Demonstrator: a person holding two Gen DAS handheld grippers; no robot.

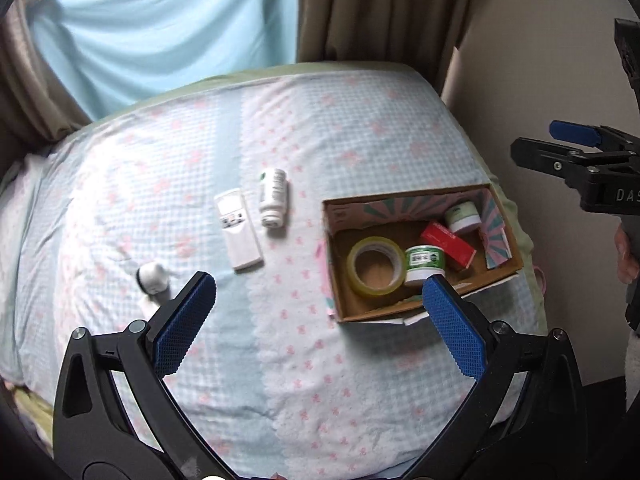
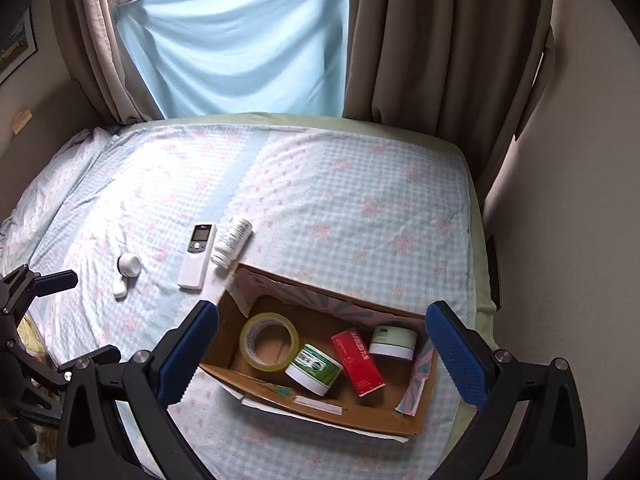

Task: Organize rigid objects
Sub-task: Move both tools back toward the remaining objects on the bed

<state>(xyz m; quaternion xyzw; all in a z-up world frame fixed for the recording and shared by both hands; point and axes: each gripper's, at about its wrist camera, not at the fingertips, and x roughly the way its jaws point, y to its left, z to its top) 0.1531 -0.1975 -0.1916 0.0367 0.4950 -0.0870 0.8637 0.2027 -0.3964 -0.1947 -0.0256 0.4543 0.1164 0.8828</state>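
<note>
**Risk Check: Three Items Outside the Box**

Both units are spread wide and empty: the left hand-held gripper hovers over the bed, the right hand-held gripper above the cardboard box. The box holds a tape roll, two jars and a red carton. The remote, the white bottle and a small white device lie on the bedding.

Likely hazards: the bottle lies just beside the remote, so a finger may nudge one of them; soft bedding may let the bottle roll. The box sits near the bed's edge; pushing could tip it. Open room lies left of the box.
</note>
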